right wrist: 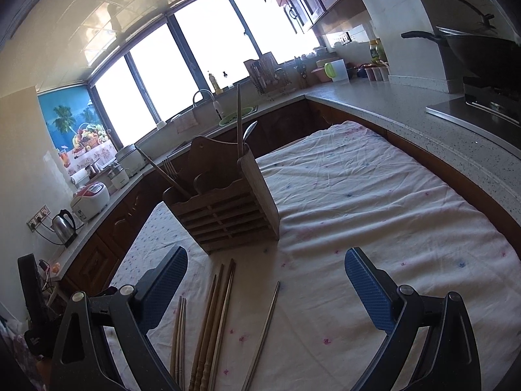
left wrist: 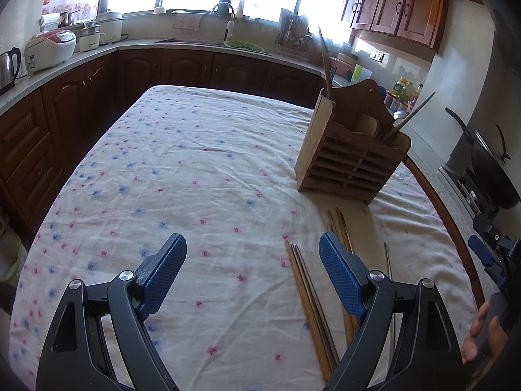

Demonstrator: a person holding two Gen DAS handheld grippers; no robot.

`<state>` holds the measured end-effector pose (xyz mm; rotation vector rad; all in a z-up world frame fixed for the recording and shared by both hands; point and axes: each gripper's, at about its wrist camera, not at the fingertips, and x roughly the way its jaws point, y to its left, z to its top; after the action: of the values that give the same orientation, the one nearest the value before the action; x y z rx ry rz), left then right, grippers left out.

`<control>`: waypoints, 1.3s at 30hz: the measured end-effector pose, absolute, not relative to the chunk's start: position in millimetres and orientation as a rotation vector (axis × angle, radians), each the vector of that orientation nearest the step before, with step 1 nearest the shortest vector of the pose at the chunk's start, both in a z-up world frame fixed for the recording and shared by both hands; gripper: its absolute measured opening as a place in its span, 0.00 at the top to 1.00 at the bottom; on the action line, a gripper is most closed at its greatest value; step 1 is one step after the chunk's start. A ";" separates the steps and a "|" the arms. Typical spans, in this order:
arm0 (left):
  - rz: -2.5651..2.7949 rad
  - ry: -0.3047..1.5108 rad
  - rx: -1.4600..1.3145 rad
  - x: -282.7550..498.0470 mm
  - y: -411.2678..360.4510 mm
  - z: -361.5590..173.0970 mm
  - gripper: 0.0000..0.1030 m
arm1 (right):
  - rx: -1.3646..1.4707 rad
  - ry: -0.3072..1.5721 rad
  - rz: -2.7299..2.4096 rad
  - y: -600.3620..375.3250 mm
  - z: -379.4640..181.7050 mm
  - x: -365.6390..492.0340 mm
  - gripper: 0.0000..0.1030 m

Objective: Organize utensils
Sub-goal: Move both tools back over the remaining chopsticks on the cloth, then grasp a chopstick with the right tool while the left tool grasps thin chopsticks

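A wooden utensil holder (left wrist: pixel 350 159) (right wrist: pixel 228 205) stands upright on the flowered tablecloth, with a few chopsticks and a spoon sticking out of it. Wooden chopsticks (left wrist: pixel 312 306) (right wrist: pixel 208 325) lie in loose bunches on the cloth in front of it. A pair of metal chopsticks (left wrist: pixel 389 267) (right wrist: pixel 263 332) lies to their right. My left gripper (left wrist: pixel 252 260) is open and empty, hovering left of the wooden chopsticks. My right gripper (right wrist: pixel 265 270) is open and empty above the chopsticks; it also shows at the right edge of the left wrist view (left wrist: pixel 488 254).
The table (left wrist: pixel 182 163) stands in a kitchen with a counter wrapping around it. A rice cooker (left wrist: pixel 49 49) and kettle (left wrist: pixel 8 65) stand on the left counter. A wok (right wrist: pixel 482 52) sits on the stove at the right. A sink (left wrist: pixel 228 37) lies under the windows.
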<state>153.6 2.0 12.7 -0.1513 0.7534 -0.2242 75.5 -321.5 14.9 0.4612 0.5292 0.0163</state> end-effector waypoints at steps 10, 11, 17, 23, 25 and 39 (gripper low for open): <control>-0.239 0.847 -0.093 162.6 -16.0 -9.7 0.17 | 0.426 0.603 0.049 -306.8 0.8 89.4 0.08; -0.237 0.855 -0.090 163.5 -16.7 -11.7 0.18 | 0.417 0.613 0.059 -303.5 -0.8 91.5 0.12; -0.210 0.877 -0.111 169.2 -7.8 -17.7 0.20 | 0.361 0.720 0.126 -277.0 -17.1 111.0 0.40; -0.188 0.896 -0.134 173.1 2.1 -22.6 0.20 | 0.261 0.847 0.229 -232.0 -42.4 132.2 0.58; -0.190 0.898 -0.130 172.7 1.9 -23.4 0.20 | 0.215 0.881 0.254 -216.4 -50.9 136.6 0.63; -0.253 0.928 -0.094 173.1 -18.8 -32.3 0.25 | 0.183 0.947 0.162 -257.5 -63.5 114.6 0.82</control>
<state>173.1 -18.8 -32.3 -0.0938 0.9284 -0.2532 114.6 -257.5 -63.5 0.1833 0.9472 0.1625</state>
